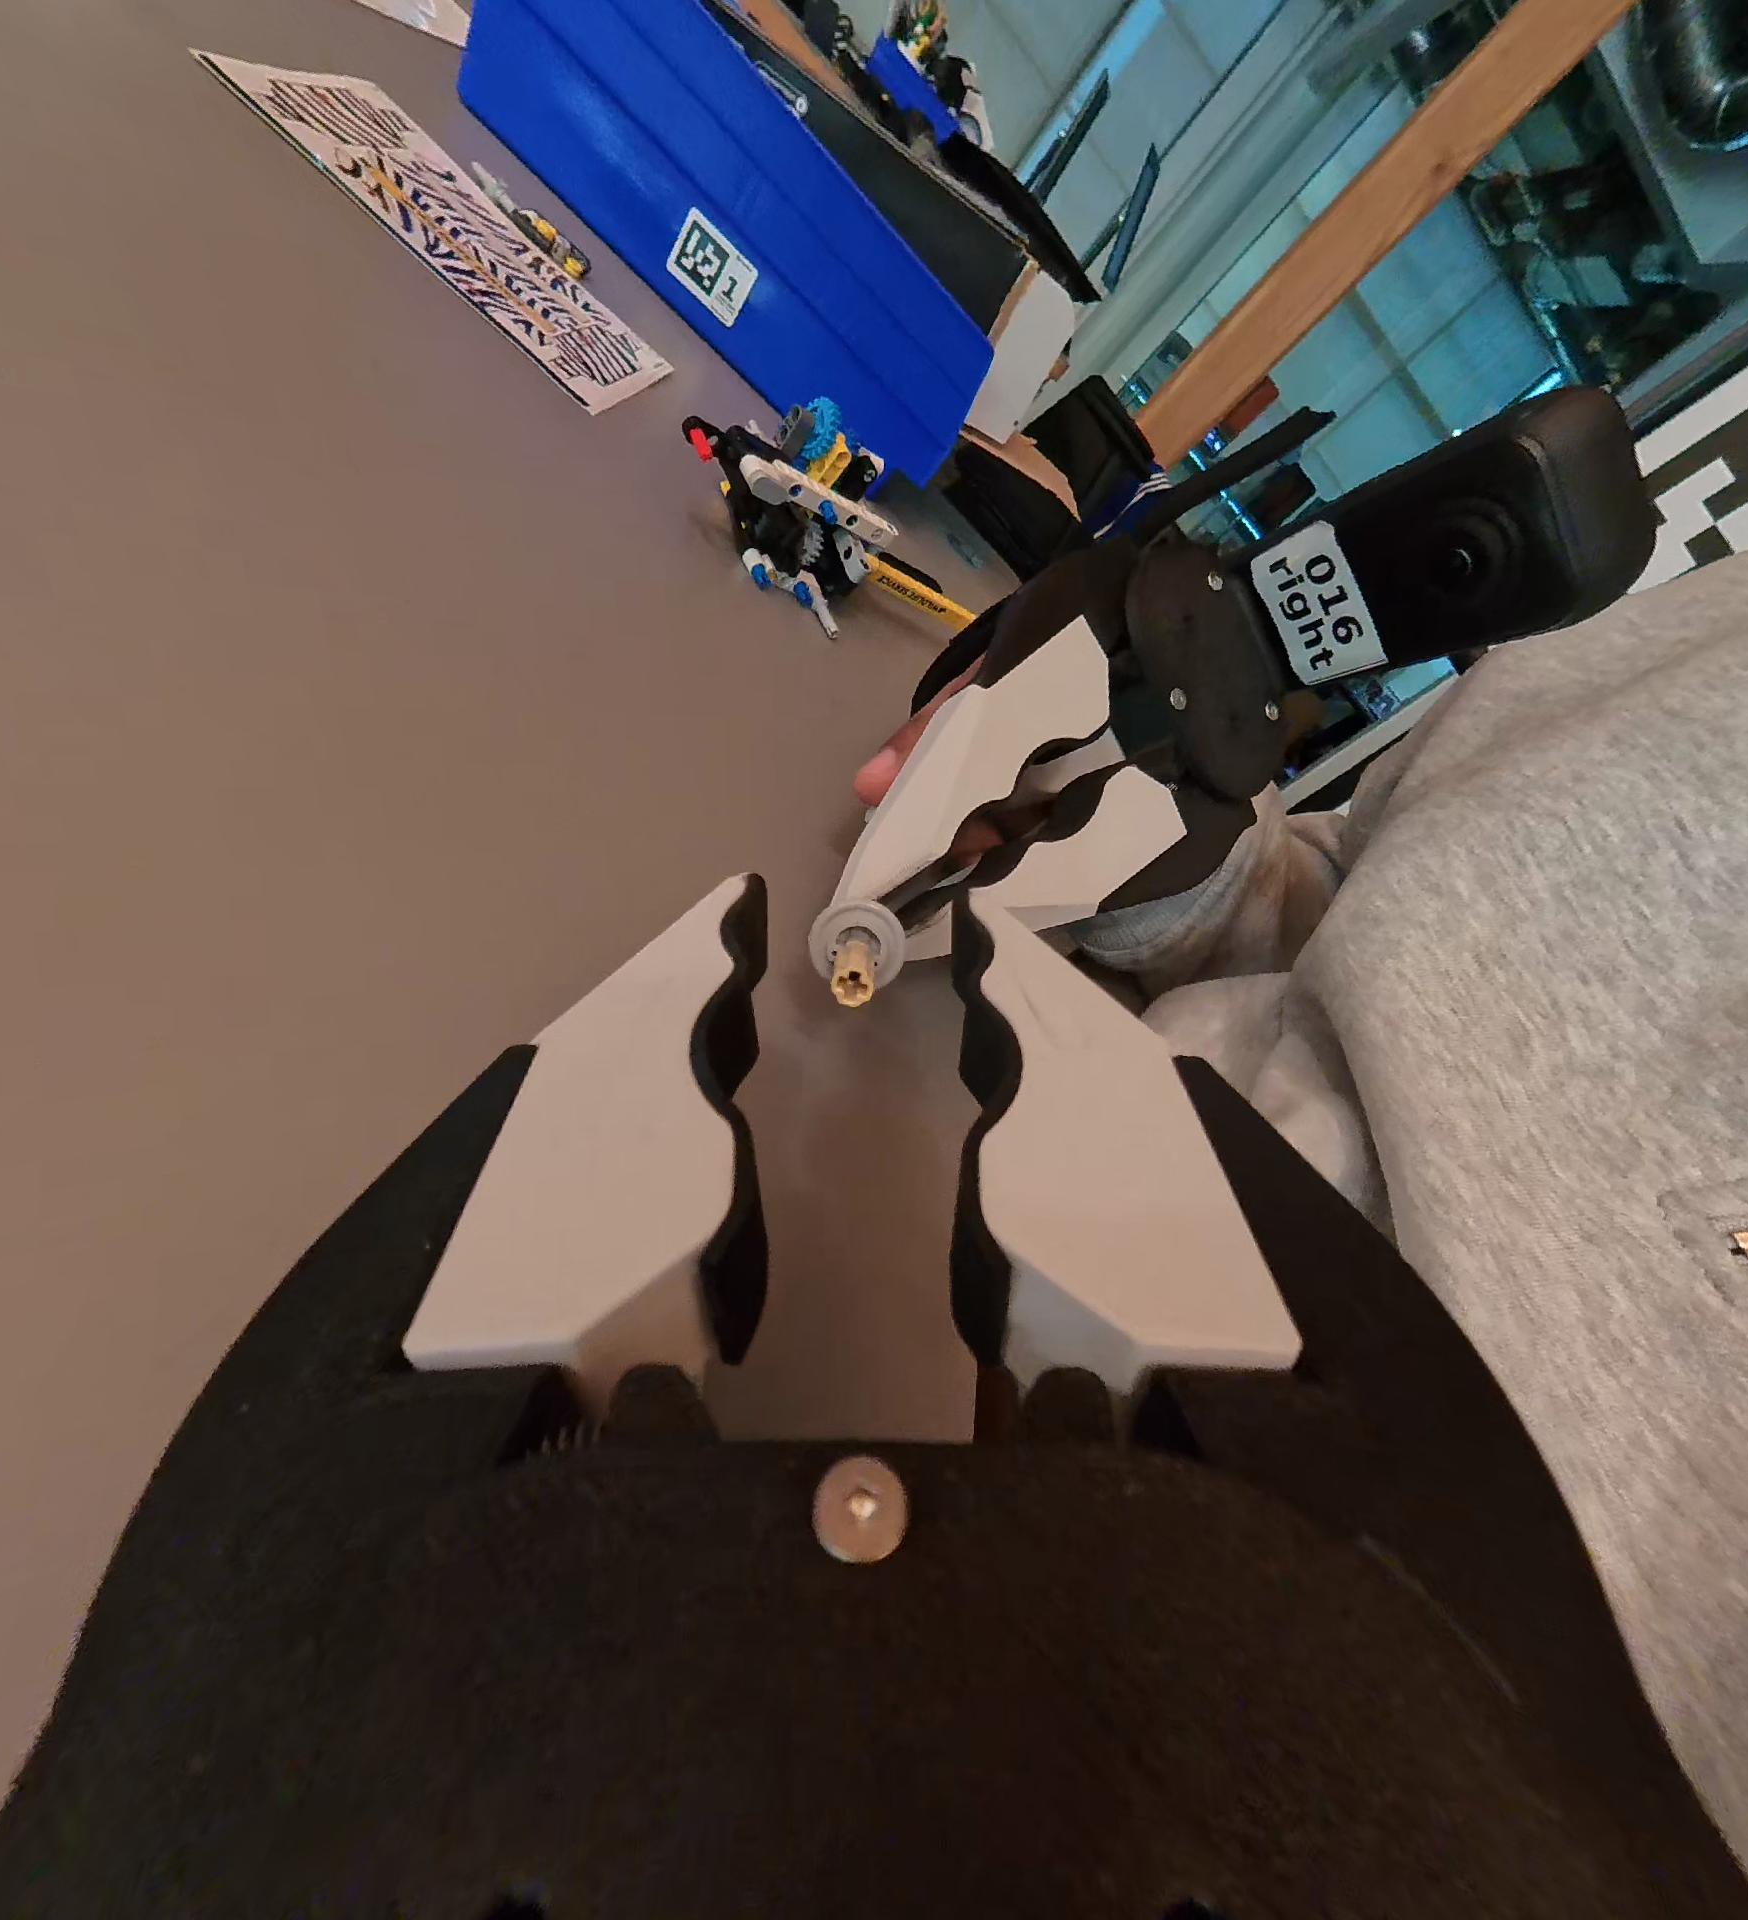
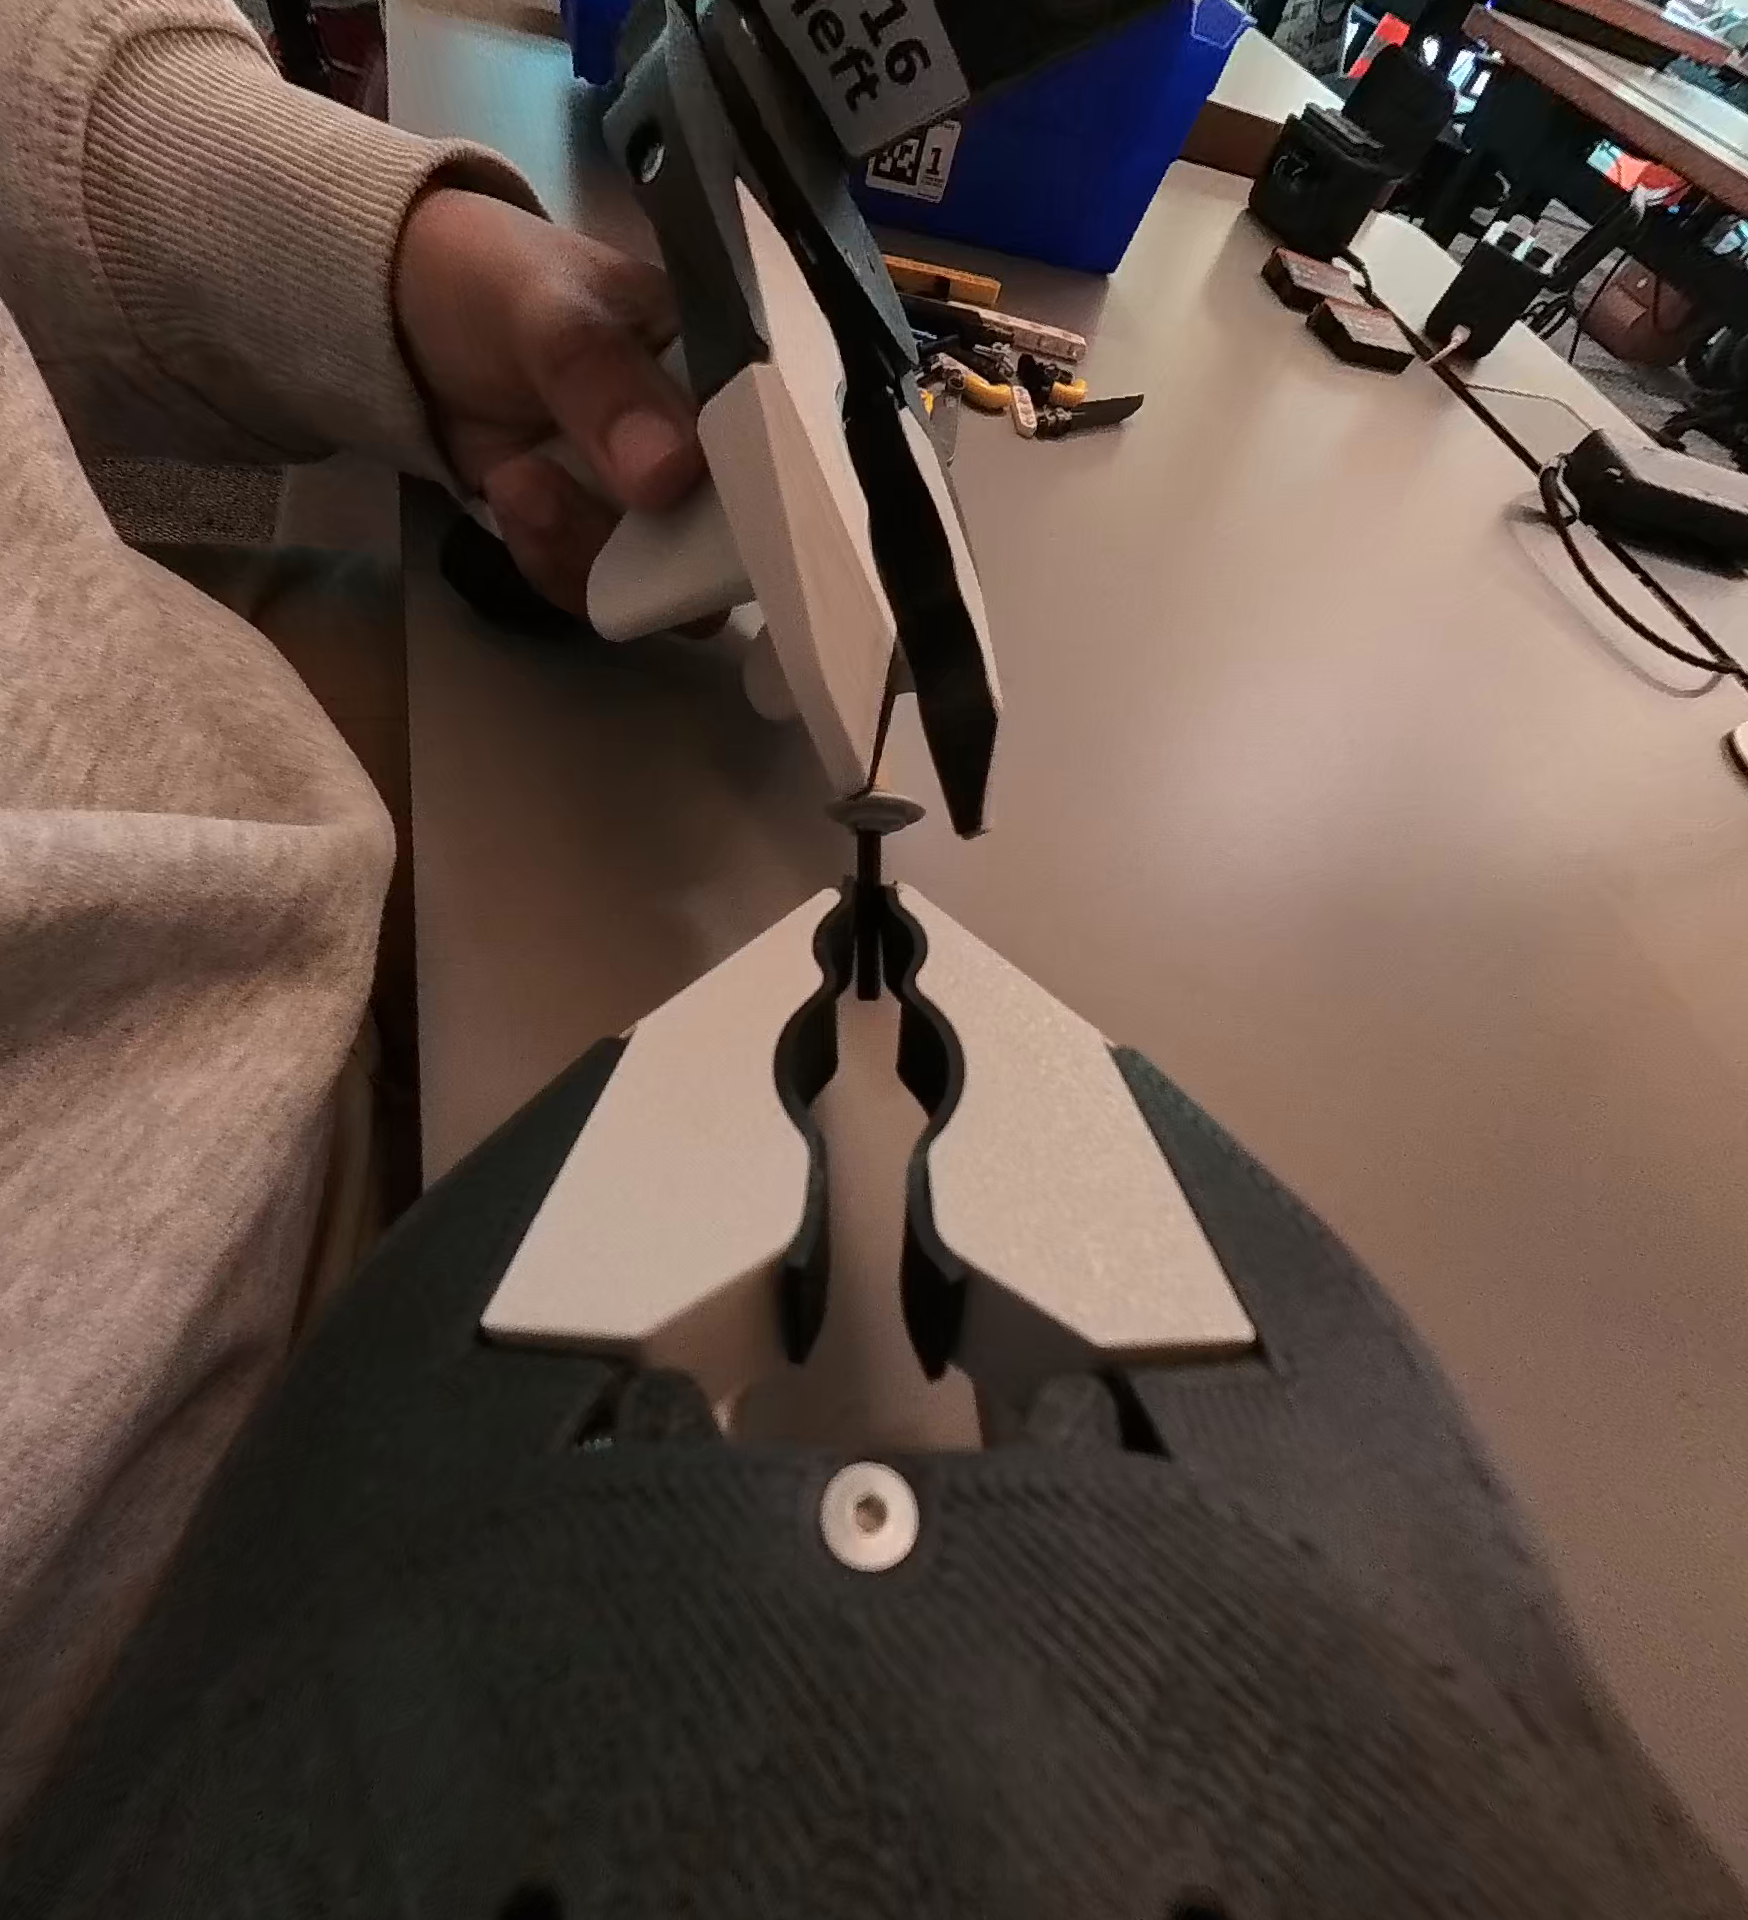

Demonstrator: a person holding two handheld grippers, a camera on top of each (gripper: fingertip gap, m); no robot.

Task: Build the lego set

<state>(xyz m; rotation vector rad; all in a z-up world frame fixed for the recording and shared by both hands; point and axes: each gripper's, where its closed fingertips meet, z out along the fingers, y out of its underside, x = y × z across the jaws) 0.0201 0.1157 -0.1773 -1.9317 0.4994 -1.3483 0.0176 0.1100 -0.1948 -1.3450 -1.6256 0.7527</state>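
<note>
Spread wide, the left hand-held gripper [image 1: 859,925] faces the axle [image 2: 868,935], grey disc [image 1: 854,932] and tan bush [image 1: 852,980] pinched by the right hand-held gripper [image 2: 865,899], seemingly for a handover, the model [image 1: 808,509] far across the table [image 1: 278,831].

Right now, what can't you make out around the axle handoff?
- Black axle: right wrist view, its inner end hidden between the right gripper fingers.
- Tan connector: right wrist view, hidden behind the grey disc.
- Partly built model: left wrist view, too small for detail.
- Left gripper: open, contact with disc unclear.
</note>
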